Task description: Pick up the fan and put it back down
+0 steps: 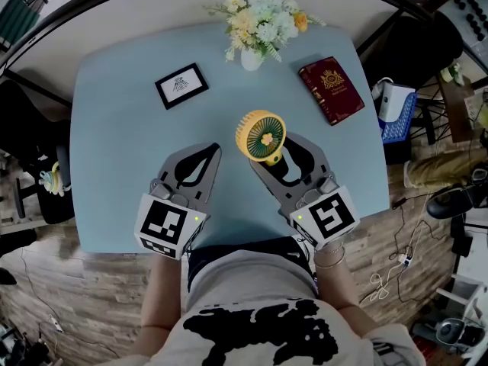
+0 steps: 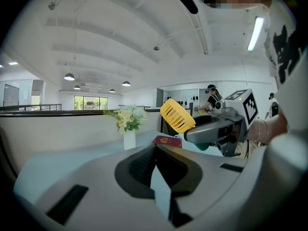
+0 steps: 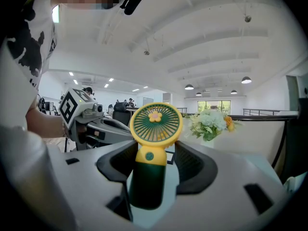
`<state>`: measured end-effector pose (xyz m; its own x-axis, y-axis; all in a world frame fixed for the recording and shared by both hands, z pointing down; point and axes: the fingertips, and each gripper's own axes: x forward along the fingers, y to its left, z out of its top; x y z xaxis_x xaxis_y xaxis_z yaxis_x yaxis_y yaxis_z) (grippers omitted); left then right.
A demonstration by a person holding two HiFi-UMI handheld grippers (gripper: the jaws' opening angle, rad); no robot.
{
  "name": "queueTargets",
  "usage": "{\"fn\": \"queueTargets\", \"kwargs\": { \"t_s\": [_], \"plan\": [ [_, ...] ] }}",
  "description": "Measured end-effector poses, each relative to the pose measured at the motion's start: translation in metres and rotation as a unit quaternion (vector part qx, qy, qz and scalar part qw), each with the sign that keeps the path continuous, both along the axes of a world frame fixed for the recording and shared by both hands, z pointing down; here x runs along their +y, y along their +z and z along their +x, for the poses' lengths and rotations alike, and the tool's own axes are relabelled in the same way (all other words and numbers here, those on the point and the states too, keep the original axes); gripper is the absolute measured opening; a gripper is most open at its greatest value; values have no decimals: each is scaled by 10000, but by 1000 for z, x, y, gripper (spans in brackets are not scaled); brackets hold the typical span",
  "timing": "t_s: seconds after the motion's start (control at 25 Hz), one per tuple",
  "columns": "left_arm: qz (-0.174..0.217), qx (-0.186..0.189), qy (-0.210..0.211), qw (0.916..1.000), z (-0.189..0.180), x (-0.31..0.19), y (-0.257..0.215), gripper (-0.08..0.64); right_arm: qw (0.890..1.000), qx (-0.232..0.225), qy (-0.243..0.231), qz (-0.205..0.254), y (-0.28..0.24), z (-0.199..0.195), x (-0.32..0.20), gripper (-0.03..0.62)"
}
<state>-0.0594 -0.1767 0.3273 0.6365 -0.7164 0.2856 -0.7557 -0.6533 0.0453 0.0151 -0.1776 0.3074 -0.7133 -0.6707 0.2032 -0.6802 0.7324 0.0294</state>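
The right fingers [image 3: 192, 165] clamp the fan [image 3: 156, 124] by its handle, seemingly lifted off the table [image 1: 114, 128]; setting it down remains. The left fingers [image 2: 139, 165] are closed, empty.

I see a pale blue table [image 1: 107, 151] — a white vase of flowers [image 1: 254, 29] at its far edge, a small black-framed picture [image 1: 181, 85] left of it, a dark red booklet [image 1: 330, 90] right.
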Motion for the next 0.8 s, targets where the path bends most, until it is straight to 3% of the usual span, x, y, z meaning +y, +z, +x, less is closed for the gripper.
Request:
{"fn": "queueTargets", "kwargs": {
  "t_s": [0.8],
  "plan": [
    [-420, 64, -113, 9990, -9, -10, 36, 12, 9992, 131, 88, -362, 33, 0, -20, 242]
  ]
}}
